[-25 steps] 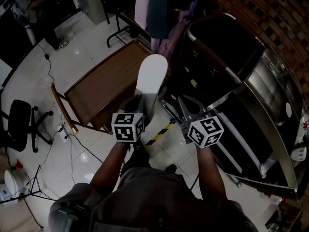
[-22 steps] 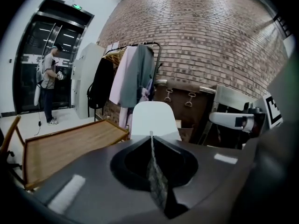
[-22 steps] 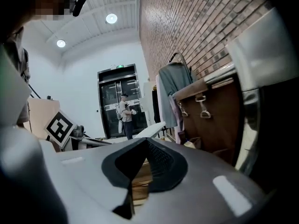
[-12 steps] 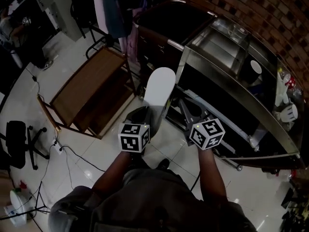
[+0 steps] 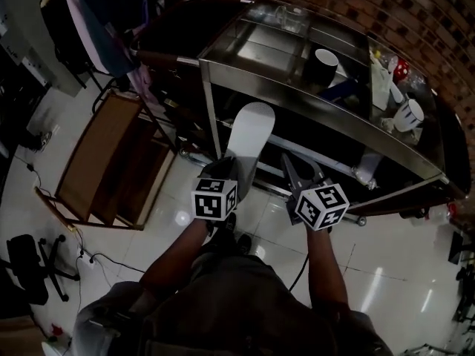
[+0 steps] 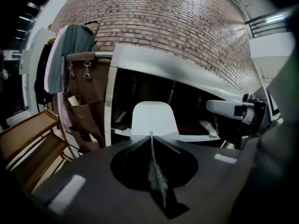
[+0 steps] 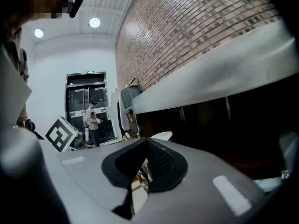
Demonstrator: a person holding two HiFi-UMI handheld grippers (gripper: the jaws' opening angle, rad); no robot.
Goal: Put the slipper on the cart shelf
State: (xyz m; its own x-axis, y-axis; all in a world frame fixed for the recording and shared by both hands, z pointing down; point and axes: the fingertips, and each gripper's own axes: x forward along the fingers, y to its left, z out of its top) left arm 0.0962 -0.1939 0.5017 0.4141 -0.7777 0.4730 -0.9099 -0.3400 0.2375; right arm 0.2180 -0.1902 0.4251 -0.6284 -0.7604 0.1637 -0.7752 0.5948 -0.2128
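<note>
Brick wall [image 5: 415,13] behind, glossy floor [image 5: 386,273] underfoot. The left gripper [image 5: 225,167] is clamped on the heel of the white slipper [image 5: 249,136], which juts out at twelve o'clock. Its toe reaches the cart [image 5: 319,115] frame, not yet on a shelf. At three o'clock, the right gripper [image 5: 300,175] is pinched together, empty. Danger: the toe could clip the rail, twist loose and drop.

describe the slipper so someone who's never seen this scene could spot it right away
Find the long steel cart by the brick wall. Just in front of its dark lower level, the left gripper is shut on the slipper, which points toward the cart. It is the only pale, flat, round-ended shape there, unlike the upright cups on the cart's top.
</note>
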